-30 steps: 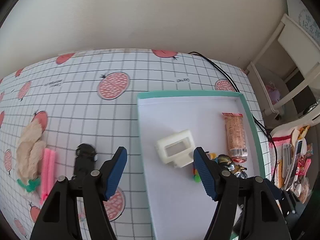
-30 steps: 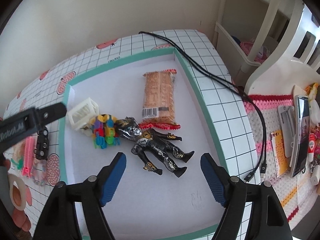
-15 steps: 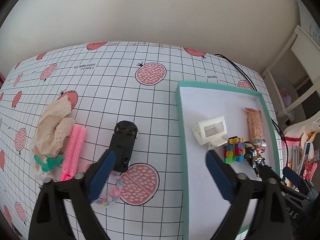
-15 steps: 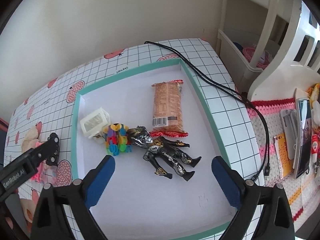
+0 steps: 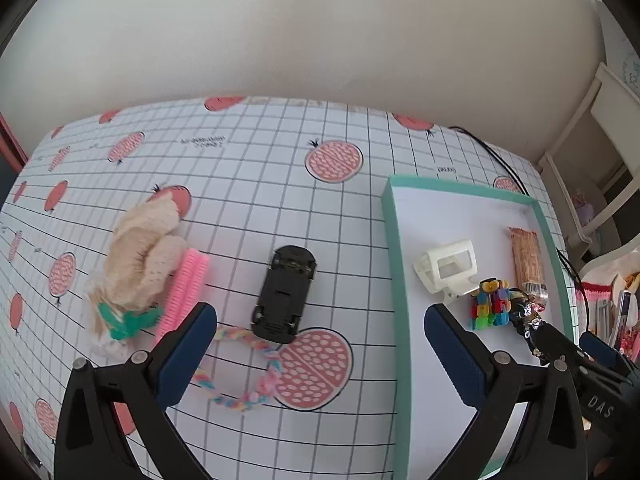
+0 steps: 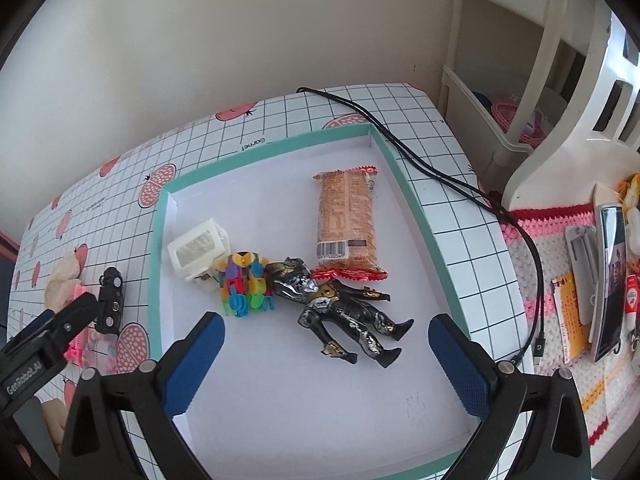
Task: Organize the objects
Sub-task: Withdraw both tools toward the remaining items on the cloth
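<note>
Left tool (image 5: 320, 344): jaws spread wide, holding nothing, poised above the tabletop (image 5: 248, 200) with the black toy car (image 5: 285, 294) framed between its fingers.
Right tool (image 6: 326, 350): also wide open and empty, hanging over the near part of the tray (image 6: 420, 216), above the action figure (image 6: 340, 308).
Toy car, place: on the tabletop just left of the tray's left wall, outside it; its near end overlaps the pastel braided loop (image 5: 240, 360).
Toy car, axis: long axis runs near to far, tipped slightly right at the far end. It seems to lie underside up, chassis showing; which end is the front I cannot tell.
Other loose things: a pink comb (image 5: 185, 294) and a cream crocheted piece (image 5: 140, 256) lie left of the car, touching each other.
Already in the tray: white plastic frame (image 5: 448, 270), multicoloured block cluster (image 5: 490, 304), snack packet (image 6: 347, 222), and the figure.
Likely step: picking up the car to move it into the tray.
Risk, snag: closing low at the near end could catch the braid and drag it along.
Risk, slip: gripping across the wheels may let the car roll or twist out; the flat sides look safer.
Risk, crowding: a careless drop could knock the blocks or frame.
</note>
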